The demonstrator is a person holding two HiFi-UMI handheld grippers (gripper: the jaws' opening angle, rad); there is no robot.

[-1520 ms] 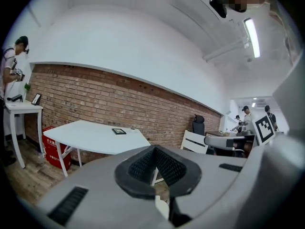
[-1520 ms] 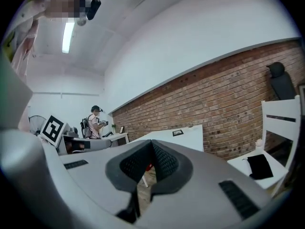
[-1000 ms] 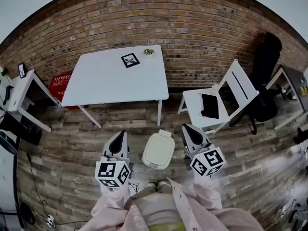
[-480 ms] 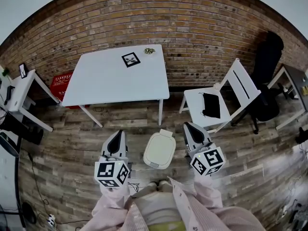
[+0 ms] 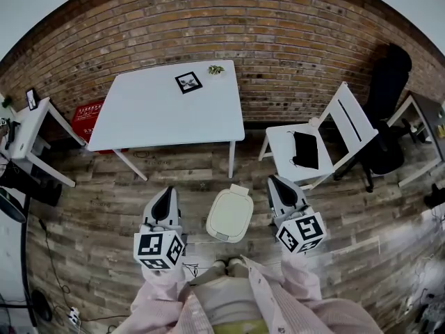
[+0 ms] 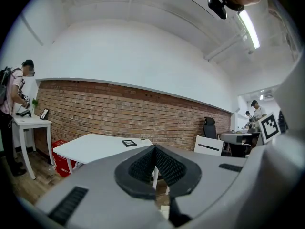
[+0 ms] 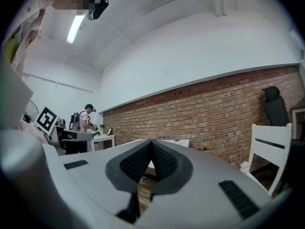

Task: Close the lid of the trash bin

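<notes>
The trash bin (image 5: 229, 218) is small and cream-white with rounded corners. It stands upright on the wooden floor between the left tool (image 5: 167, 193) and the right tool (image 5: 275, 183), near both but touching neither. Its lid (image 5: 232, 209) lies flat and shut, with the hinge tab on the far side.

I am seeing an evenly bright room, a ceiling tube (image 6: 249, 28) glaring, fisheye bending the brick wall (image 5: 278, 40), corners darkening.
</notes>
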